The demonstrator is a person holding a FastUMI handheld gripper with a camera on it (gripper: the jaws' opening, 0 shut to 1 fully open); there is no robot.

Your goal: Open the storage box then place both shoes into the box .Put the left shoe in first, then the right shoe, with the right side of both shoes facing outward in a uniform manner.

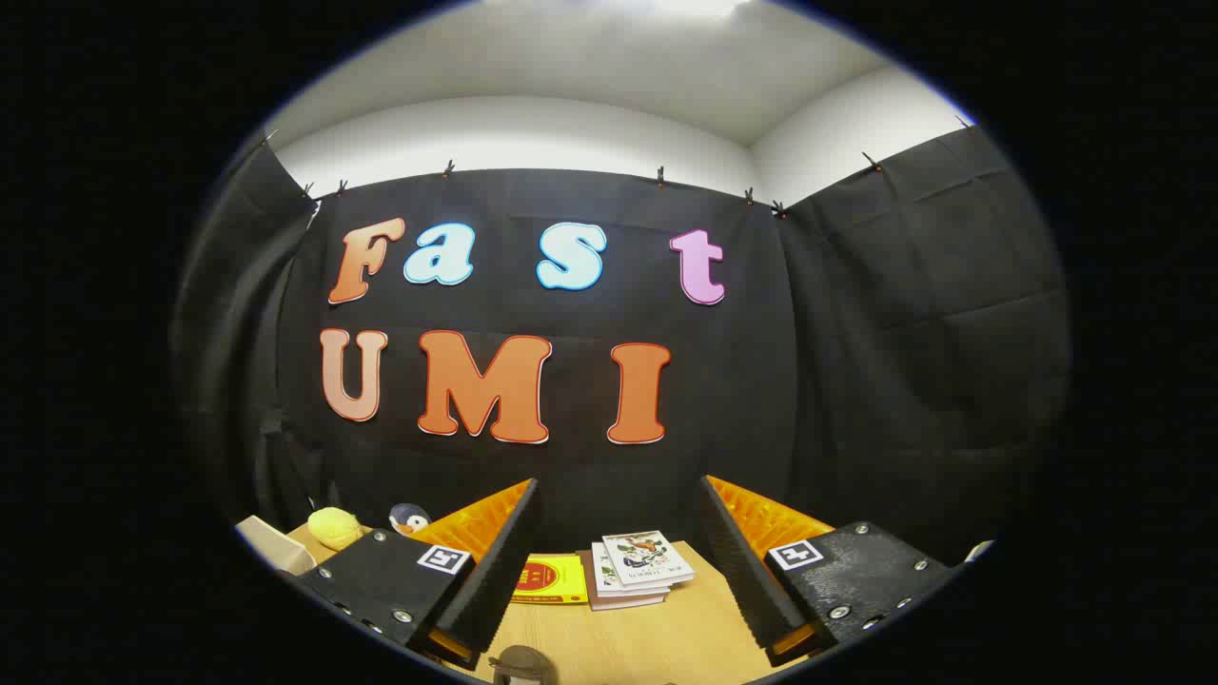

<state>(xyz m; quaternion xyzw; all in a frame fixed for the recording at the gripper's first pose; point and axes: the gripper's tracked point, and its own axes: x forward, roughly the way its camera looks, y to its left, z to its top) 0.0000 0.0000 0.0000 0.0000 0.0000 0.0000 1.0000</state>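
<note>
My gripper (620, 495) is held up high over a wooden table (666, 637), facing the black cloth wall. Its two fingers stand wide apart with nothing between them. A rounded brownish-grey thing (521, 663) peeks in just below the left finger; too little of it is visible to tell what it is.
Between and beyond the fingers, at the table's far edge, lie a yellow book (552, 578) and a small stack of white books (639, 567). Beyond the left finger sit a yellow plush toy (333, 526), a small penguin toy (409, 518) and a pale box corner (271, 544).
</note>
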